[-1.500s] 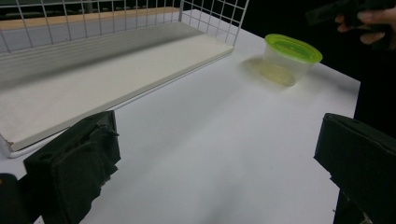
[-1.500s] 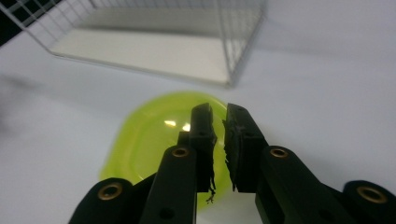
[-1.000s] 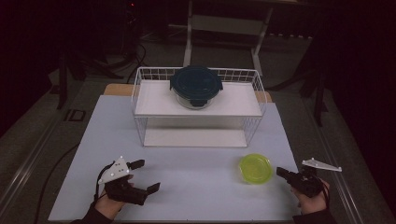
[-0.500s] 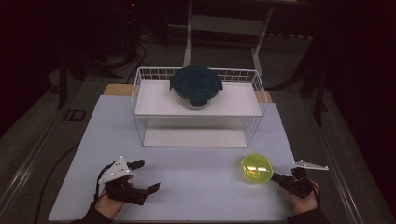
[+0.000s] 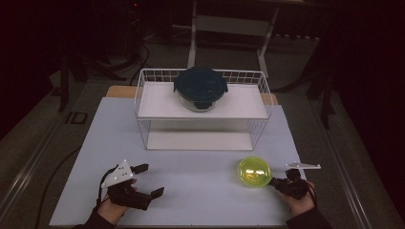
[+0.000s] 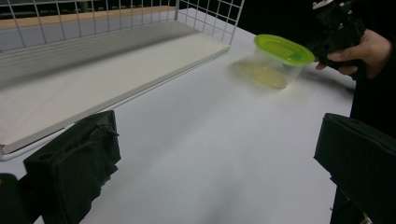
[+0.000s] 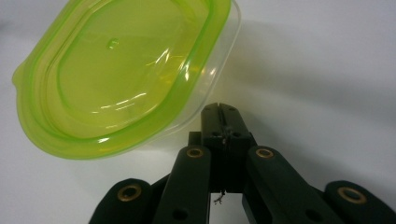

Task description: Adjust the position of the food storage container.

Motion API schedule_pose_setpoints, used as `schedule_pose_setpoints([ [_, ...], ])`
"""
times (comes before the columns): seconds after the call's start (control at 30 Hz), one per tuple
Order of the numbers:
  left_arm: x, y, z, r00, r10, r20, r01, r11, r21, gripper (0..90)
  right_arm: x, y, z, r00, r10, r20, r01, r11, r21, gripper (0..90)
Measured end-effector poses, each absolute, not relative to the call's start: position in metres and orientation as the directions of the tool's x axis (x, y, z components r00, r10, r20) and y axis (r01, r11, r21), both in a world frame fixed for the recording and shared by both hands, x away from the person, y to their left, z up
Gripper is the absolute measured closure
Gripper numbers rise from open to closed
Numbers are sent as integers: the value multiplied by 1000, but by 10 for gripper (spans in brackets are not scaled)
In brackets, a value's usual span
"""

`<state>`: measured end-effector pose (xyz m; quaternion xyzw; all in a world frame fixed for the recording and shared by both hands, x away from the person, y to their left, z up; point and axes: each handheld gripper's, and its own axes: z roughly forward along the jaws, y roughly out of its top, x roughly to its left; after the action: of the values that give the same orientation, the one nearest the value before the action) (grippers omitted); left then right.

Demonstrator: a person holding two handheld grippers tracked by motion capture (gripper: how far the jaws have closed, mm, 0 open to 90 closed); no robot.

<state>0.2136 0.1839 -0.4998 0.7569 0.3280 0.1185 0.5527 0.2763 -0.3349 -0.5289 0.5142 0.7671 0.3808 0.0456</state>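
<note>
Container [image 5: 254, 171], green-lidded, sat lower right of the high frame on the tabletop [image 5: 200, 176], likely being nudged. At lower left, the left tool [image 5: 145, 180] waited wide open and empty. The right tool [image 5: 273, 181], jaws closed on nothing, met the container's wall.

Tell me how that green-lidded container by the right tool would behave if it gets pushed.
The green-lidded container looks like thin clear plastic and seems empty, so probably light. On the smooth table it would likely slide rather than tip, being low and wide.
</note>
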Motion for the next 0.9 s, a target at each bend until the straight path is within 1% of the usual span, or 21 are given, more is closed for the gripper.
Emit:
schedule_pose_setpoints([
  [0.27, 213, 185, -500, 758, 626, -181, 363, -175, 915, 0, 286, -310, -528, -513, 799, 315, 745, 233, 625, 900],
  [0.43, 213, 185, -500, 757, 627, -184, 365, -172, 915, 0, 286, -311, -528, -506, 808, 303, 745, 232, 626, 900],
  [0.5, 213, 185, -500, 759, 625, -184, 365, -175, 915, 0, 286, -312, -528, -497, 808, 317, 750, 215, 626, 900],
  [0.9, 214, 183, -500, 763, 616, -197, 373, -171, 912, 0, 296, -285, -526, -537, 780, 322, 740, 253, 623, 900],
])
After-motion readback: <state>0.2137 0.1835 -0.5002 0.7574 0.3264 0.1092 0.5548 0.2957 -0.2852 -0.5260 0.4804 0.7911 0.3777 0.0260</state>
